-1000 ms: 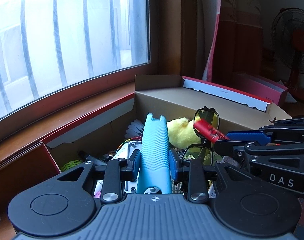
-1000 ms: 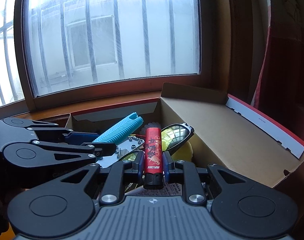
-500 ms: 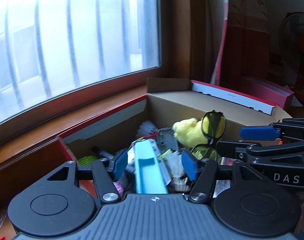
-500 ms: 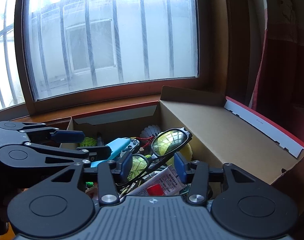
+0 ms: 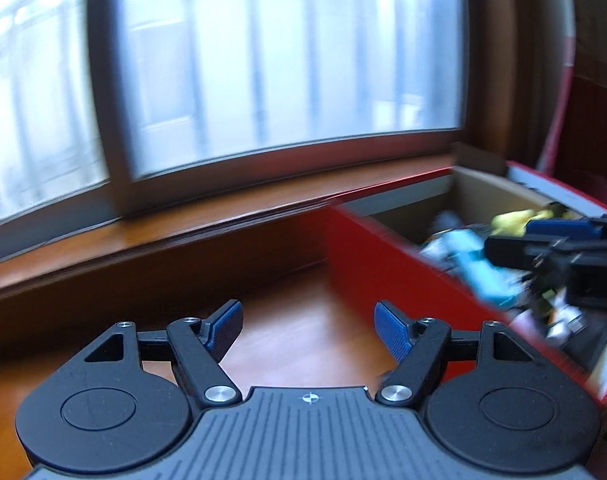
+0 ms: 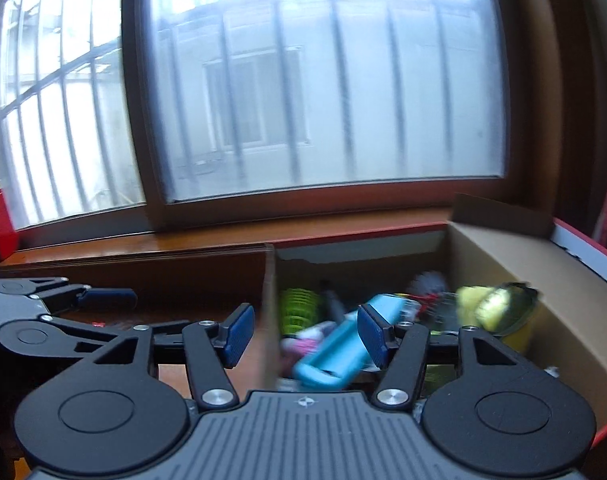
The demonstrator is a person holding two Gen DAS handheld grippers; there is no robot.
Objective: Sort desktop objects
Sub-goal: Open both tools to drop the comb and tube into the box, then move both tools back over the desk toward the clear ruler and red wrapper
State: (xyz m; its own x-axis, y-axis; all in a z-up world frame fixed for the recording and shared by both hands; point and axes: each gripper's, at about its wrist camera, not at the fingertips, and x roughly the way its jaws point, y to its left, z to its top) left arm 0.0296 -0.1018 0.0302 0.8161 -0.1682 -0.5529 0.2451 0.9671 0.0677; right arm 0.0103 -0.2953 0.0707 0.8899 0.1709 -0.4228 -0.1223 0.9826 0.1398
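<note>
Now both empty: left gripper (image 5: 307,326) opening over glossy wooden desktop (image 5: 303,340), right gripper (image 6: 301,334) opening at the red cardboard box (image 6: 575,312). Ribbed light-blue plastic tool (image 6: 335,352), clamped by the left gripper a second ago, lies in the box beside yellow-lensed glasses (image 6: 503,308); the red tube has left the right gripper.

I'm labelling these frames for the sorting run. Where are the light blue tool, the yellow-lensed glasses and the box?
light blue tool (image 6: 335,350), right wrist view, middle of its body.
yellow-lensed glasses (image 6: 503,308), right wrist view, on a lens.
box (image 6: 543,280), right wrist view, inner cardboard wall.

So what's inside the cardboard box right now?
In the cardboard box: a light-blue tool, yellow-lensed glasses, a green ribbed item and blurred clutter. Anything beneath the pile is hidden.
</note>
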